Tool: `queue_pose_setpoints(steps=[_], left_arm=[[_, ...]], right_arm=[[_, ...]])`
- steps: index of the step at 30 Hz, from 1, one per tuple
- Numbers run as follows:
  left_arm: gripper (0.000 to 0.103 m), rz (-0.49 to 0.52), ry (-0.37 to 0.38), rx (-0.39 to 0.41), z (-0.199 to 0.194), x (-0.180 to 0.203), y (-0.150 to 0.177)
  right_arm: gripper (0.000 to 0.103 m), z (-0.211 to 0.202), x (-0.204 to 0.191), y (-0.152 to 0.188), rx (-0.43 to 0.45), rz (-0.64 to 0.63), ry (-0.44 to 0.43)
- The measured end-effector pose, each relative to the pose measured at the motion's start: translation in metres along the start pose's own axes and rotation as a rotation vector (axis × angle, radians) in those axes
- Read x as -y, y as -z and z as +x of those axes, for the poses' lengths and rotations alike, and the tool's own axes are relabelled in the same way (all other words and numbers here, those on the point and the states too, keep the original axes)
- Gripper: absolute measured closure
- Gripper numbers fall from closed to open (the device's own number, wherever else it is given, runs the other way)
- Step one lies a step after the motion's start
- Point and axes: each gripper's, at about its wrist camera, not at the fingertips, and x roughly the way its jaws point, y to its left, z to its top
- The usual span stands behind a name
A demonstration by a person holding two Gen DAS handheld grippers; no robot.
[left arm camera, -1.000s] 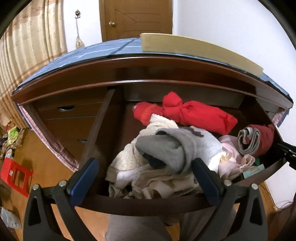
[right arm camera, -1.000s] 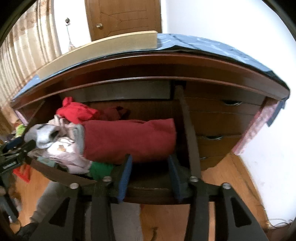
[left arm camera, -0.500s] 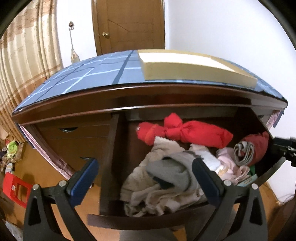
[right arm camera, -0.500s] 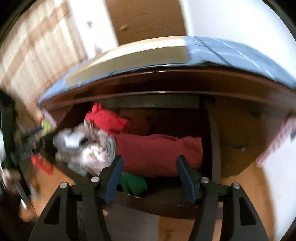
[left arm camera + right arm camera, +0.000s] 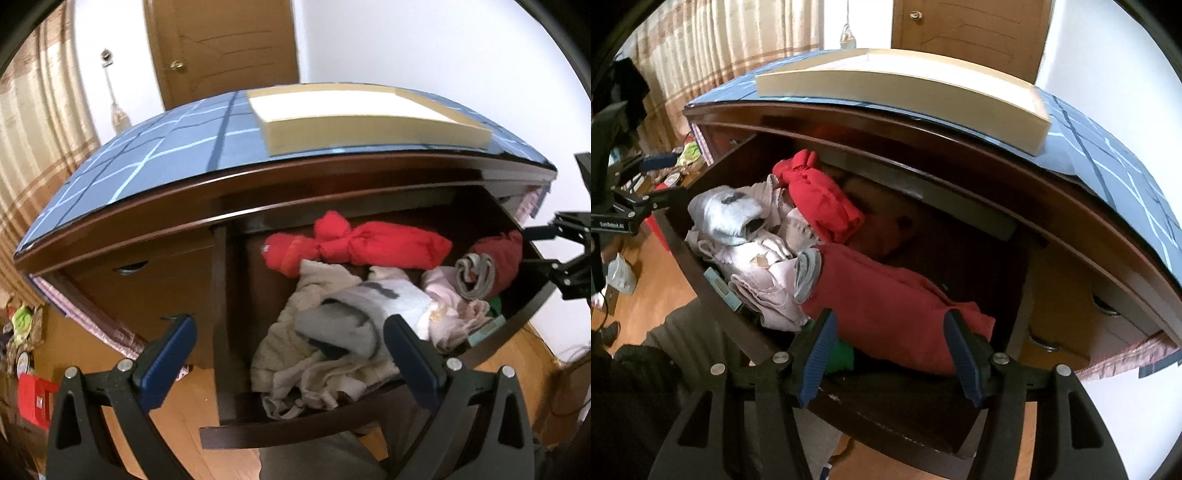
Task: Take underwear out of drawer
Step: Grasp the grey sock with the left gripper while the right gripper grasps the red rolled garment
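Observation:
The dark wooden drawer (image 5: 280, 430) stands pulled out, full of clothes. A grey garment (image 5: 343, 325) lies on top of beige underwear (image 5: 314, 373), with a knotted red bundle (image 5: 362, 243) behind and pink pieces (image 5: 447, 306) to the right. In the right wrist view a dark red roll (image 5: 890, 299) with a grey waistband lies in front, beside the bright red bundle (image 5: 820, 195) and the grey garment (image 5: 727, 214). My left gripper (image 5: 288, 354) is open, above the drawer's front left. My right gripper (image 5: 890, 354) is open, over the dark red roll's near end.
The dresser top carries a blue checked cover (image 5: 147, 166) and a shallow cream tray (image 5: 354, 114). Closed drawers (image 5: 147, 280) flank the open one. A door (image 5: 221, 48) and curtains (image 5: 720, 48) stand behind. A red crate (image 5: 35, 398) sits on the wooden floor at left.
Both grippers have risen and pulled back, so the dresser top and tray now show from above. The right gripper swung to view the drawer from the right. The clothes have not moved.

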Motion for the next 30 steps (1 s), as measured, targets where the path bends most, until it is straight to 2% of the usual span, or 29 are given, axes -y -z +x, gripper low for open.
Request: queue_pose_setpoints(steps=[7,12,17,20,27,30], left_arm=[[0.001,0.007,0.034,-0.034,0.006,0.005,-0.001],[0.001,0.035,0.022,-0.048,0.008,0.010,-0.001],[0.001,0.021,0.018,-0.059,0.009,0.006,-0.001],[0.001,0.023,0.009,-0.061,0.008,0.004,0.000],[0.001,0.040,0.008,-0.063,0.007,0.003,-0.001],[0.001,0.055,0.027,-0.058,0.008,0.008,-0.006]], right_arm=[[0.040,0.018,-0.002,-0.007,-0.067,-0.075,-0.030],[0.040,0.036,0.000,-0.016,-0.115,-0.123,-0.050],[0.040,0.047,0.003,-0.024,-0.163,-0.149,-0.123],[0.036,0.055,0.000,-0.025,-0.219,-0.209,-0.163],[0.036,0.070,-0.003,-0.024,-0.298,-0.341,-0.166],[0.032,0.081,-0.004,-0.030,-0.298,-0.311,-0.179]])
